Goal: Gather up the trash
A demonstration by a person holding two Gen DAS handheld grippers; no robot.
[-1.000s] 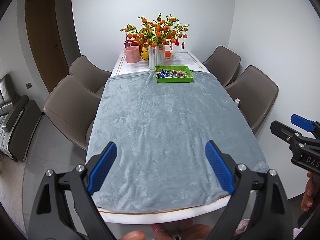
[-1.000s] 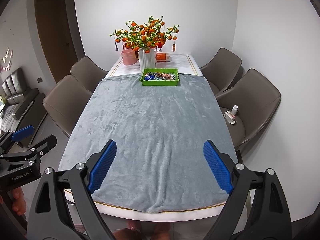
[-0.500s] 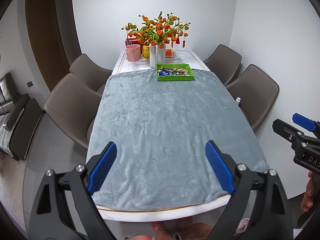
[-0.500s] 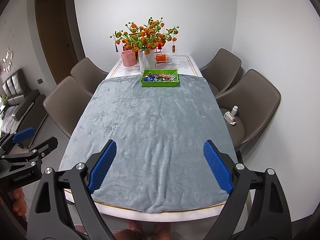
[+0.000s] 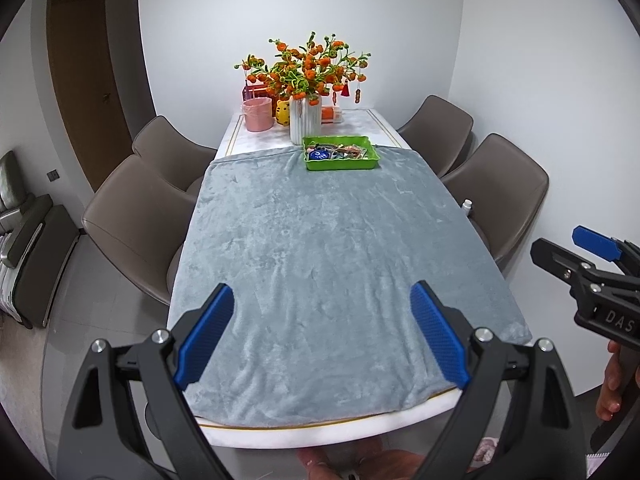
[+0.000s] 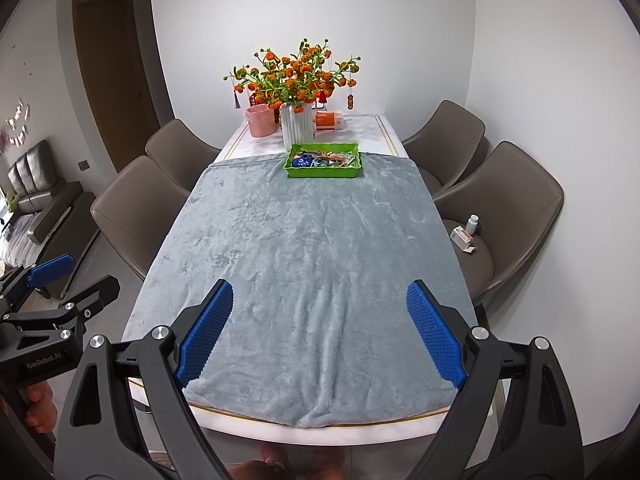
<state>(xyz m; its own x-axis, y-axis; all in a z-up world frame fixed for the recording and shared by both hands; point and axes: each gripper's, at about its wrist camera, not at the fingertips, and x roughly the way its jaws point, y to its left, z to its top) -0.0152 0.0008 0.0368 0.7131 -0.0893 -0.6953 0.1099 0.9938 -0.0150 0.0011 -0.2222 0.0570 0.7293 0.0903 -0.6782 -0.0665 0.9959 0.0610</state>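
A green tray (image 5: pixel 341 165) (image 6: pixel 324 172) filled with several small wrappers and bits of trash sits at the far end of a grey cloth (image 5: pixel 328 264) (image 6: pixel 308 264) that covers the long table. My left gripper (image 5: pixel 322 338) hangs open over the near table edge with nothing between its blue pads. My right gripper (image 6: pixel 320 336) is open and empty too, held over the same near edge. Each gripper shows at the side of the other's view: the right gripper (image 5: pixel 576 250), the left gripper (image 6: pixel 72 274).
A white vase of orange flowers (image 5: pixel 306 122), a pink cup (image 5: pixel 258 115) and small items stand behind the tray. Brown chairs (image 5: pixel 136 216) (image 6: pixel 516 216) line both sides; one right chair holds a small bottle (image 6: pixel 473 223) and a box (image 6: pixel 462 238). A sofa (image 6: pixel 36 200) is at far left.
Both grippers have drawn back and risen slightly from the table, so it looks a little farther off. Both stay open.
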